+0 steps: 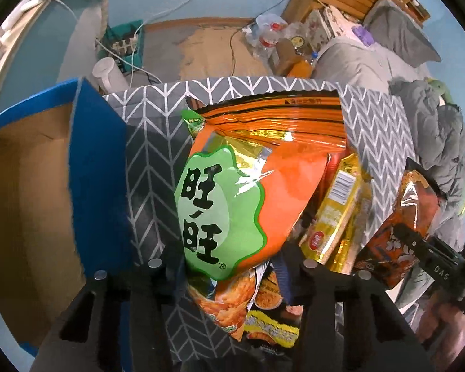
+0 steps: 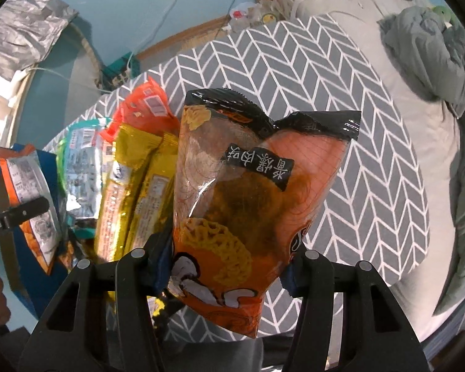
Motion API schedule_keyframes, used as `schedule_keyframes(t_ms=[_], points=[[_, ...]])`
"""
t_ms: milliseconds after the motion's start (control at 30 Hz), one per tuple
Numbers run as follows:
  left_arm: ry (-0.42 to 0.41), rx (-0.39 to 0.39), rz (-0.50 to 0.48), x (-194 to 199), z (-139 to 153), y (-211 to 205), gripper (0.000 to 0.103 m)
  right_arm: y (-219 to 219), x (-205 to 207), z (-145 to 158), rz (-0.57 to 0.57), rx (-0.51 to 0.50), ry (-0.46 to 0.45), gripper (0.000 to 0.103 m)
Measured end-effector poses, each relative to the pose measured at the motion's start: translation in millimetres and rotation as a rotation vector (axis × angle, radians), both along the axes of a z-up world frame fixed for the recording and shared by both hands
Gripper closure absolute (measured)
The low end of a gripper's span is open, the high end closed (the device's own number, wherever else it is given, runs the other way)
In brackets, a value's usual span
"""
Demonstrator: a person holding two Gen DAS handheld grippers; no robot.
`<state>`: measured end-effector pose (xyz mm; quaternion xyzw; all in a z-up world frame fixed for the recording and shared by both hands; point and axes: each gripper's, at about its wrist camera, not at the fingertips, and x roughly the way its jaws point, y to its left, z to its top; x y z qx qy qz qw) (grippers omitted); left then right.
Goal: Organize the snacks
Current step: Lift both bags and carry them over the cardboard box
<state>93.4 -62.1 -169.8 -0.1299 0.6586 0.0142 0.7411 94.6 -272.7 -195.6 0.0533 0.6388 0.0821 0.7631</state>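
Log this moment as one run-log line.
left gripper: shut on orange-green snack bag | right gripper: shut on orange noodle-snack bag | gold packs: in grey chevron bin

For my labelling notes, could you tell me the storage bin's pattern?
Grey fabric storage bin with a white herringbone pattern, clearest in the right wrist view.
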Motion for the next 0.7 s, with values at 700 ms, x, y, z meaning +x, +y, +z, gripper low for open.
schedule_keyframes(t_ms=[700], points=[[-0.092, -0.054, 0.076, -46, 64, 31, 0.057, 68, -19, 58, 0.167, 0.047, -0.058, 0.048]])
